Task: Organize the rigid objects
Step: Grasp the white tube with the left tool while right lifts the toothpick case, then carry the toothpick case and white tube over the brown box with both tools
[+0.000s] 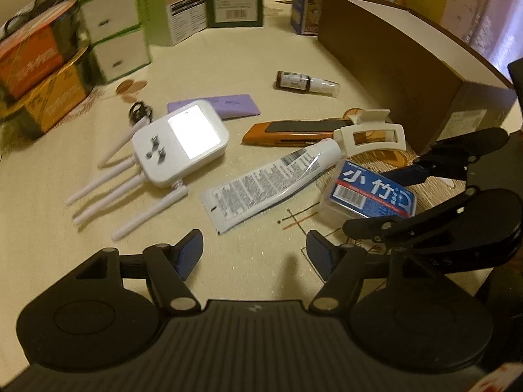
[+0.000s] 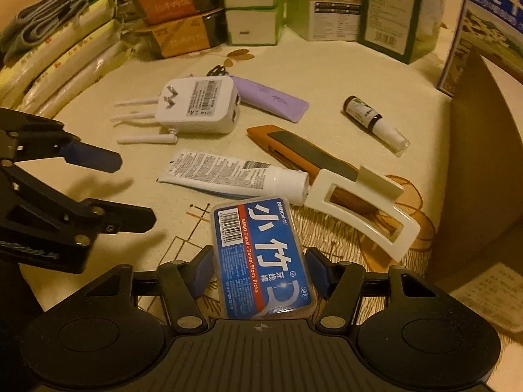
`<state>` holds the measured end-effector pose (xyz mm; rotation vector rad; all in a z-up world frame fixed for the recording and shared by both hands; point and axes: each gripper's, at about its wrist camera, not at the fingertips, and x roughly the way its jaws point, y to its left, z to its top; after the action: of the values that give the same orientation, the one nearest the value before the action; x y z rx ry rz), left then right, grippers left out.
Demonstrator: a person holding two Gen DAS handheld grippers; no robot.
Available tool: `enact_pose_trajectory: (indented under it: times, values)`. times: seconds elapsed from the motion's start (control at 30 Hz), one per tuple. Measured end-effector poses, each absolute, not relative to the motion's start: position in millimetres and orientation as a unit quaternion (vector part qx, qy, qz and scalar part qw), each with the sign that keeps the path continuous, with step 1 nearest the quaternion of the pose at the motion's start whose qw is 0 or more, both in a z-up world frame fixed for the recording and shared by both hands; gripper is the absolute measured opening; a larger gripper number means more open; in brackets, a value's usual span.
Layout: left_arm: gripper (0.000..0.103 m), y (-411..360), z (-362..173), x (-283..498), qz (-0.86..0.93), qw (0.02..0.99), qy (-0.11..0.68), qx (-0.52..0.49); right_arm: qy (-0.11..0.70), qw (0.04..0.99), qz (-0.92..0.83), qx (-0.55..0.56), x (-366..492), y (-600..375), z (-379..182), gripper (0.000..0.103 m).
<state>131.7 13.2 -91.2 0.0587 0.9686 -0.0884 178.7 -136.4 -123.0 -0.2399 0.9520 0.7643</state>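
Right gripper (image 2: 258, 271) has the floss pick box (image 2: 261, 261) lengthwise between its fingers, apparently clamped; left gripper (image 1: 251, 254) gapes empty, tube (image 1: 261, 186) ahead.

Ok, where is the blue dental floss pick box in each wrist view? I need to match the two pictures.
Left wrist view: the floss pick box sits right of centre, with the right gripper reaching in around it from the right edge.
Right wrist view: the same box fills the bottom centre, between the right gripper's fingers.
Shared landmark: the white hair claw clip, just beyond the box in both views.
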Motion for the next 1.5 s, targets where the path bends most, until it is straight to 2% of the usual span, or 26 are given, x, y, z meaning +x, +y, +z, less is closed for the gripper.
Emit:
enact_pose_trajectory:
  times: [0.37, 0.63, 0.67, 0.8, 1.0, 1.2, 1.5]
  values:
    - [0.067, -4.9, -105.9, 172.7, -0.140, 0.878, 0.444, 0.112, 0.488, 0.852, 0.191, -0.011, 183.4, -192.9, -121.2, 0.057]
    - [0.065, -6.5, -128.7, 201.9, -0.165, 0.862, 0.457, 0.140, 0.495, 0.853, 0.165, 0.030, 189.2, -208.5, -120.0, 0.057]
    - [0.064, -5.6, -130.1, 203.5, -0.167, 0.862, 0.459, 0.137, 0.498, 0.851, 0.163, 0.032, 189.9, -208.9, -120.6, 0.057]
    - [0.048, -4.9, -129.4, 201.7, -0.177, 0.859, 0.466, 0.117, 0.499, 0.850, 0.165, 0.033, 188.7, -208.0, -122.2, 0.057]
    - [0.035, -20.2, -124.8, 181.3, -0.160, 0.854, 0.483, 0.103, 0.503, 0.846, 0.174, 0.040, 189.0, -210.4, -122.1, 0.057]
    - [0.035, -36.8, -122.6, 170.5, -0.140, 0.856, 0.494, 0.065, 0.502, 0.845, 0.179, 0.032, 184.4, -213.1, -121.7, 0.057]
    - [0.036, -43.6, -124.0, 202.7, -0.126, 0.851, 0.509, 0.038, 0.503, 0.843, 0.187, 0.013, 190.2, -208.4, -119.8, 0.057]
